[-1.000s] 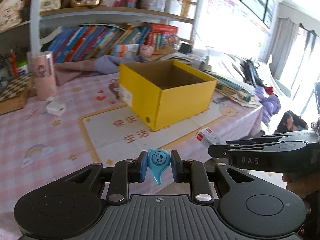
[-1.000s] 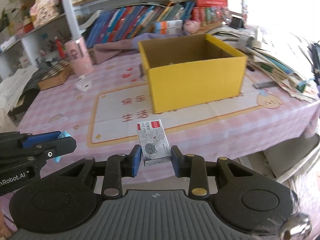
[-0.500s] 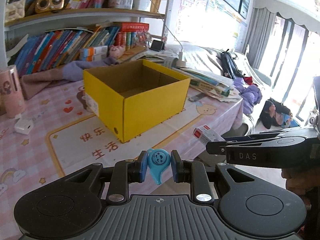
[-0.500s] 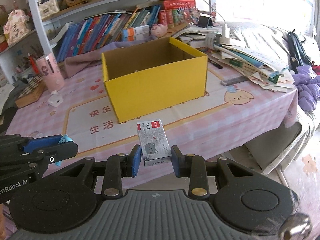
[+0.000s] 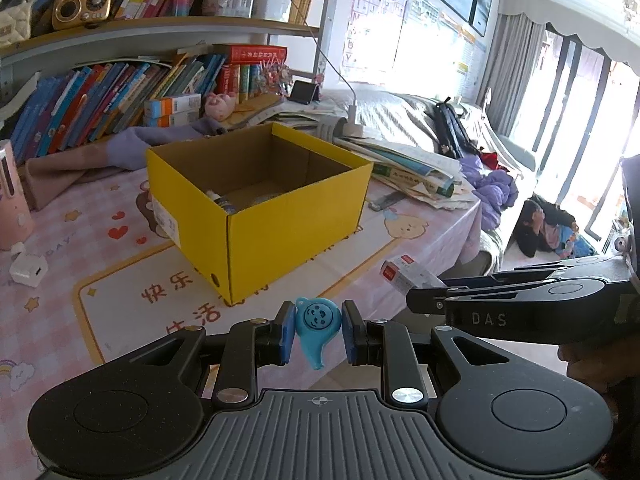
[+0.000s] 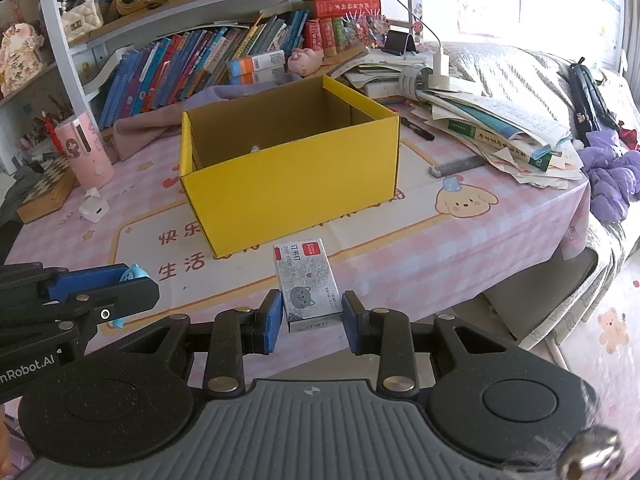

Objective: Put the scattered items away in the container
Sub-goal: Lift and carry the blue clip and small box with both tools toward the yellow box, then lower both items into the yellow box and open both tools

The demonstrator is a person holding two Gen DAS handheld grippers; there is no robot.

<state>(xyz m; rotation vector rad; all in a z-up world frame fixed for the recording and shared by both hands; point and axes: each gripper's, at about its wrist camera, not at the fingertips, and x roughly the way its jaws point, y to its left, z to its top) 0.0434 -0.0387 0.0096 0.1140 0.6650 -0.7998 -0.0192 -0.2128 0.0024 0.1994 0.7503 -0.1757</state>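
An open yellow cardboard box (image 5: 288, 224) (image 6: 292, 196) stands on the pink checked tablecloth, with small items showing low on its floor. My left gripper (image 5: 316, 330) is shut on a small blue whistle-shaped toy (image 5: 316, 326) with a face on it, held in front of the box's near corner. My right gripper (image 6: 308, 318) is shut on a small white staple box (image 6: 306, 284) with a red label and a grey cat. In the left wrist view that staple box (image 5: 404, 278) sticks out of the right gripper at the right. The blue toy (image 6: 132, 274) shows at the left of the right wrist view.
A white charger (image 5: 28, 270) and a pink cup (image 6: 86, 152) stand left of the box. A chessboard (image 6: 44, 194) lies further left. Books and papers (image 6: 500, 124) are piled right of the box, with a pen (image 6: 416, 128) and a grey bar (image 6: 456, 166). Bookshelves rise behind.
Both grippers have swung across the table, so the yellow box now sits more central and closer in both views. The grips on the blue toy and the staple box are unchanged.
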